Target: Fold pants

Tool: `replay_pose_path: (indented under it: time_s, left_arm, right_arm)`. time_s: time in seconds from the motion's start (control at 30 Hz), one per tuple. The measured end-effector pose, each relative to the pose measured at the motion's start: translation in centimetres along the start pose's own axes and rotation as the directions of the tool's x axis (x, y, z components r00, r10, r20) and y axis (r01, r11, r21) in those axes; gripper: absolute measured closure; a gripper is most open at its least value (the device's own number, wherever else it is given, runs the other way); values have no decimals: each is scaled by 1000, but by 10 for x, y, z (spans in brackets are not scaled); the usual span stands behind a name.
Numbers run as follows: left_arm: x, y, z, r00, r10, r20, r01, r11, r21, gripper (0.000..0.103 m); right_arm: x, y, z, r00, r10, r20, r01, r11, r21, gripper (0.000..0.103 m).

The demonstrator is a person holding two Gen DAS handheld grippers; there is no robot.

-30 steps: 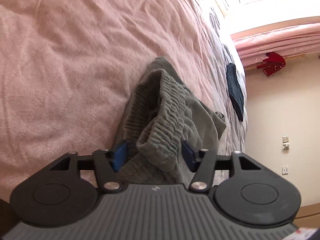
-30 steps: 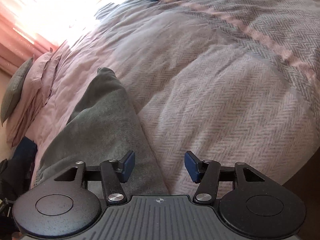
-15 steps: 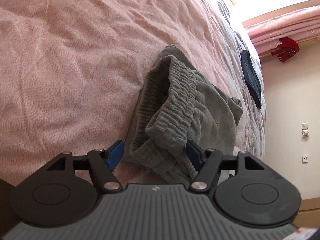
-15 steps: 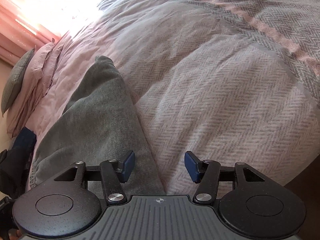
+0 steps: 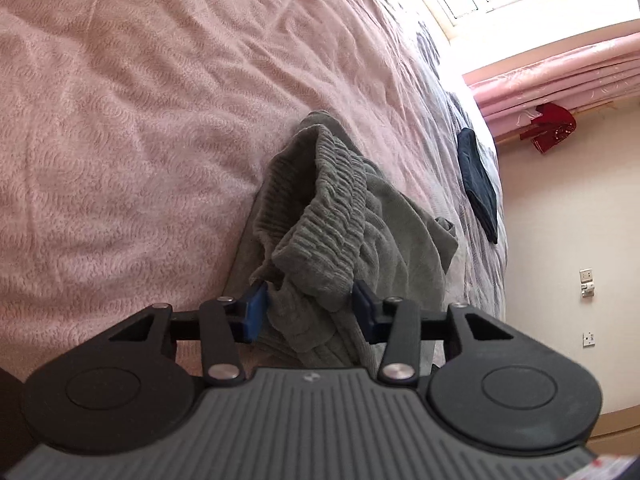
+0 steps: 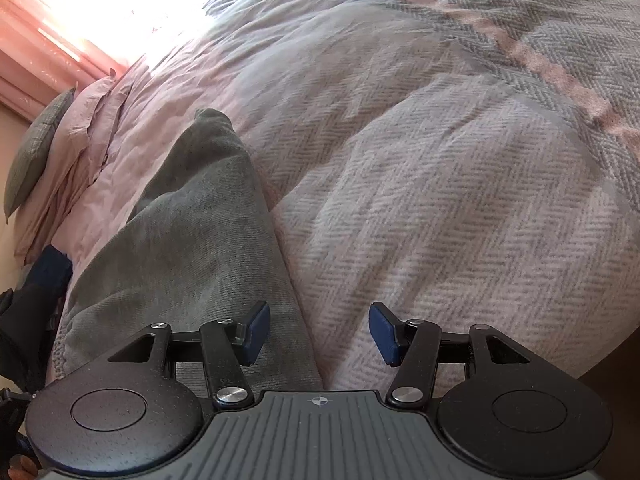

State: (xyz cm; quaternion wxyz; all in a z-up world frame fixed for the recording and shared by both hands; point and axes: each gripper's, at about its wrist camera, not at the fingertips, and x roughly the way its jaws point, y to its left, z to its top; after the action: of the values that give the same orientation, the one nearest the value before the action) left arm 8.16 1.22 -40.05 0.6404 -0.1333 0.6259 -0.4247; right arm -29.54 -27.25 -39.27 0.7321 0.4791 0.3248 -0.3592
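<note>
Pants, grey-green and bunched, lie on a pink bedspread near the bed's edge, their ribbed waistband heaped up between the blue pads of the left gripper. Its jaws are closing on that waistband, both pads against the fabric. From the right wrist, one pant leg stretches along the seam where pink cover meets a herringbone blanket. The right gripper hangs wide open above the leg's edge, gripping nothing. A dark garment lies further along the bed.
</note>
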Motion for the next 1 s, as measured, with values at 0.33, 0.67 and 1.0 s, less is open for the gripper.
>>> replay_pose_path:
  time_s: [0.33, 0.67, 1.0]
  left_arm:
    - [5, 1, -3, 999, -8, 52, 6, 999, 38, 68]
    - [18, -15, -26, 967, 158, 199, -229, 882, 411, 72]
    - [10, -22, -14, 975, 164, 152, -213, 890, 403, 69]
  right_arm:
    - [8, 7, -1, 1000, -7, -17, 5, 997, -79, 51]
    - [18, 20, -4, 999, -32, -25, 28, 987, -160, 51]
    - [24, 46, 4, 989, -141, -46, 115, 926, -361, 51]
